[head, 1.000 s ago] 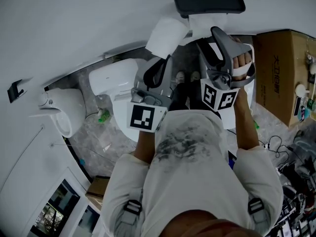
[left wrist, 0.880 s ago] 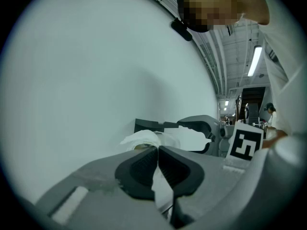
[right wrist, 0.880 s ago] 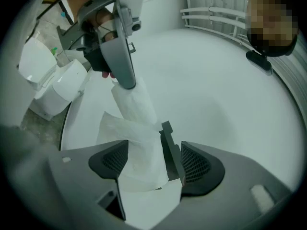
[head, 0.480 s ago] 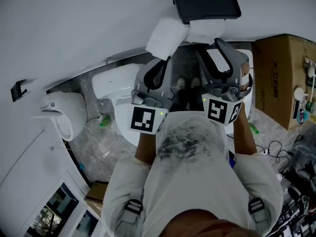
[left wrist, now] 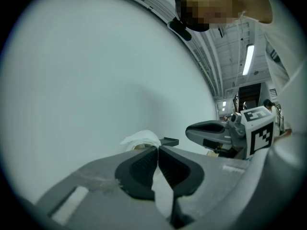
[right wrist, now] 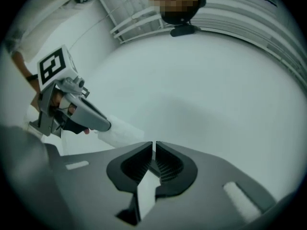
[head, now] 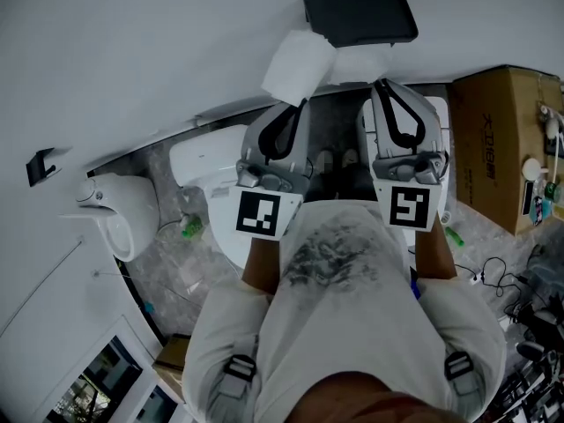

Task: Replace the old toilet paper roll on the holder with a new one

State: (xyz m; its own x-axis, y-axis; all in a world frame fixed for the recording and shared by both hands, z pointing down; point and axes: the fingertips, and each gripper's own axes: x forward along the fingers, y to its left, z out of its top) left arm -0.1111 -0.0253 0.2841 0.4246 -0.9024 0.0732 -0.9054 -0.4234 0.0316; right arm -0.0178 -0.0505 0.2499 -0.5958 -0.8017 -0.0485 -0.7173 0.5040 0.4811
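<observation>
L gripper (head: 298,104) pinched nearly shut on the toilet paper roll (head: 298,64) — roll is up near the wall (head: 159,51), just below the black holder's (head: 359,20) left corner. R gripper (head: 382,85) jaws just closed; thin white sliver in the gap, can't tell if it's paper. Its tip is beside a white sheet (head: 357,62) under the holder. Below: toilet (head: 207,161), cardboard box (head: 498,130) on the right. Vs 1 s ago — both grippers higher, R rolled, marker cube (head: 408,207) now square to cam.

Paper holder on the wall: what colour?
The holder is black; the head view shows it best.
</observation>
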